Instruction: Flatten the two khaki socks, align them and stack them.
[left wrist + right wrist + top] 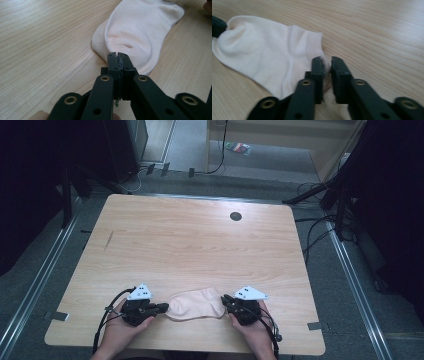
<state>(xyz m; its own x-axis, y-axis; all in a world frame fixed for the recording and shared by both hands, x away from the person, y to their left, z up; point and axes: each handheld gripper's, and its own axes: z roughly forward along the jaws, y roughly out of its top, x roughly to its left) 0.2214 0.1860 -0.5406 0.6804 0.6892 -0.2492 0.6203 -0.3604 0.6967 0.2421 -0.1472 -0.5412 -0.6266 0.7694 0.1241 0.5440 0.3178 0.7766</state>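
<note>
Cream sock (194, 303) on wooden table (200, 240): left gripper (117, 55) clamped on one end, right gripper (326, 61) jaws slightly parted at cuff, which may slip free and bunch.

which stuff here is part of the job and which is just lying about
In the job: sock; left hand-held gripper, shut on its end; right hand-held gripper, at the cuff end.
Lying about: small packet on the floor; cables beside the table.
</note>
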